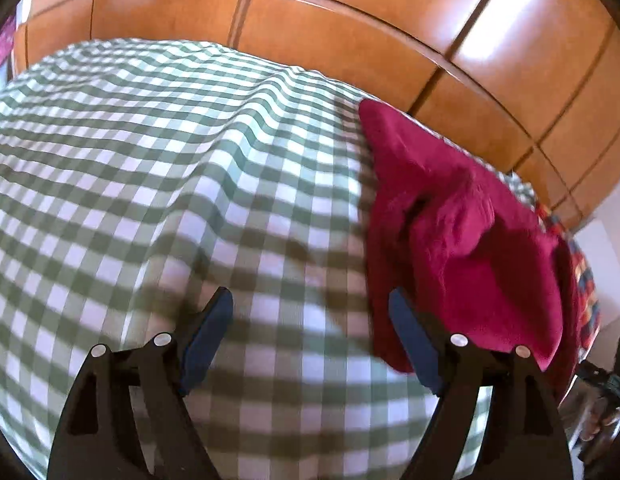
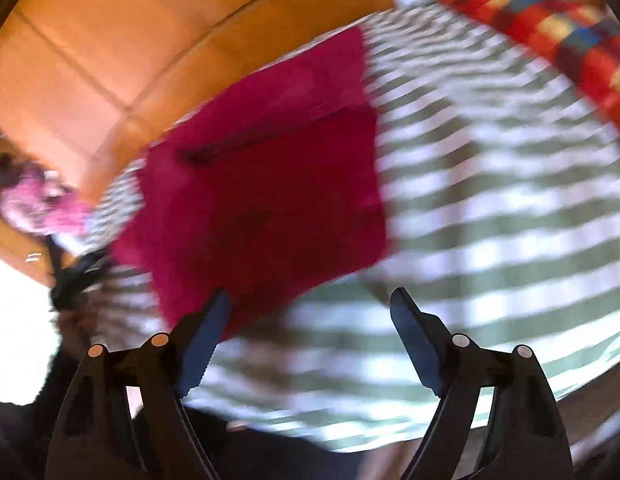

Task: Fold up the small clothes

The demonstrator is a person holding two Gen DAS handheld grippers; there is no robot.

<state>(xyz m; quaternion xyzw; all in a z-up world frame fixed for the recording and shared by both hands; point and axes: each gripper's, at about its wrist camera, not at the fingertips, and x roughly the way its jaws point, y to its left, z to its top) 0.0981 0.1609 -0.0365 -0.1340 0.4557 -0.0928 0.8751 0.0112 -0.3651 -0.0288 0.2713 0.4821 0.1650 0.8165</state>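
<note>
A crimson garment (image 1: 462, 240) lies rumpled on the green-and-white checked cloth (image 1: 158, 168), right of centre in the left wrist view. My left gripper (image 1: 310, 304) is open above the bare cloth, its right finger just beside the garment's near edge, nothing between the pads. In the right wrist view, which is blurred, the same crimson garment (image 2: 270, 184) lies flatter, with a dark seam across it. My right gripper (image 2: 310, 304) is open too; its left fingertip (image 2: 214, 312) overlaps the garment's near corner, and only checked cloth (image 2: 490, 216) shows between the jaws.
Orange-brown wooden panelling (image 1: 350, 32) rises behind the covered surface. A multicoloured checked textile (image 2: 558, 36) lies along the far right side. In the right wrist view a pink fluffy item (image 2: 34, 204) and the other gripper (image 2: 78, 276) sit at the left.
</note>
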